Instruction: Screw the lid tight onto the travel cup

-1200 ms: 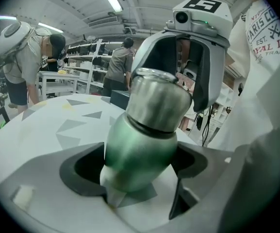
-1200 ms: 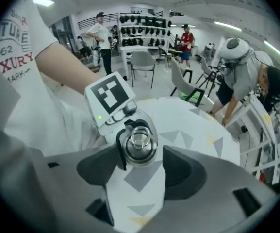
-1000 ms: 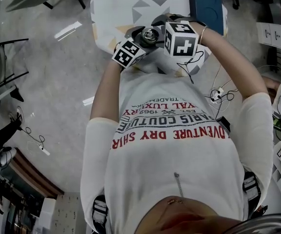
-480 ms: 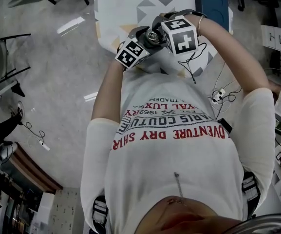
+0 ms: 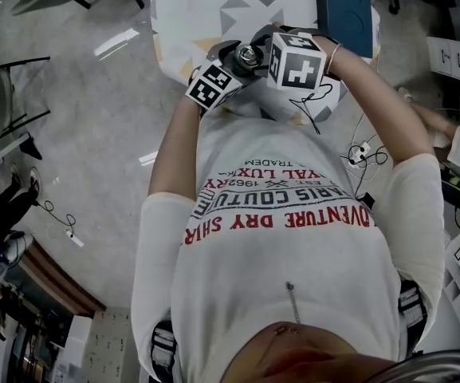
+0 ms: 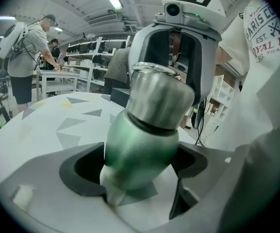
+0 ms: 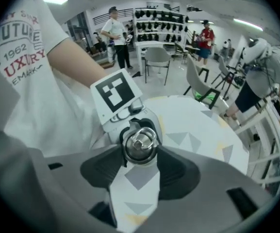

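A green travel cup (image 6: 139,147) with a steel lid (image 6: 160,97) is held in the air over the near edge of the table (image 5: 206,6). My left gripper (image 6: 140,171) is shut on the cup's green body, and the cup leans up and away from it. From the other end, my right gripper (image 7: 140,148) has its jaws against both sides of the lid (image 7: 140,142), whose ring top faces that camera. In the head view both grippers (image 5: 234,62) (image 5: 259,49) meet around the lid (image 5: 248,54), close to the person's chest.
The white table with grey and yellow triangles carries a dark blue box (image 5: 343,2) at its far right. Cables (image 5: 357,154) hang beside the table. Chairs (image 7: 155,59), shelves and several people stand in the room behind.
The two grippers and the cup shifted slightly over the table's edge and came back. The right gripper's marker cube turned a little.
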Action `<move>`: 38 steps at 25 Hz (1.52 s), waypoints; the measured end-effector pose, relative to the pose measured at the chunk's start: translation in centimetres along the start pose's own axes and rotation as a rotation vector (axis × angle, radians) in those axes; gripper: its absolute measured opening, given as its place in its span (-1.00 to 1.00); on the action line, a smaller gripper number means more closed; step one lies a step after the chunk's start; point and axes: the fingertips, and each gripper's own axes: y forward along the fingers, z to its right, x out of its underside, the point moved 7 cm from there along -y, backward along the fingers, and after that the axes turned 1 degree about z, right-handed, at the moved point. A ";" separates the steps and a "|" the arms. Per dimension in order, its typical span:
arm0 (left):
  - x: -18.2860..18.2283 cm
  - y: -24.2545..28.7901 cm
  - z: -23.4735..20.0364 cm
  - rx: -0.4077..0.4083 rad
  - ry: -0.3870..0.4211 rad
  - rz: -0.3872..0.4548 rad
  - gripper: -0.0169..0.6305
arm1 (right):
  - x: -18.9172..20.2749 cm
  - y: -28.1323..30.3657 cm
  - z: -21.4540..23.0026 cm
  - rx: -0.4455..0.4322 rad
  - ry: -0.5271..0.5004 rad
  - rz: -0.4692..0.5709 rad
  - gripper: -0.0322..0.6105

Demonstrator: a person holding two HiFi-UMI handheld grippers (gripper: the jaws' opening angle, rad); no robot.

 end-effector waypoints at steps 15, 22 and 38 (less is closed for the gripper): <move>0.1 0.0 -0.1 -0.009 -0.014 0.032 0.35 | 1.0 0.4 -1.3 0.209 0.229 0.140 -0.07; -0.6 -0.8 0.4 -0.054 0.024 0.065 0.36 | 1.1 -2.9 -1.2 0.260 0.349 0.391 -0.05; -7.8 -10.8 2.5 -0.205 0.107 0.300 0.34 | 3.0 -9.6 -1.2 0.788 0.638 0.762 -0.87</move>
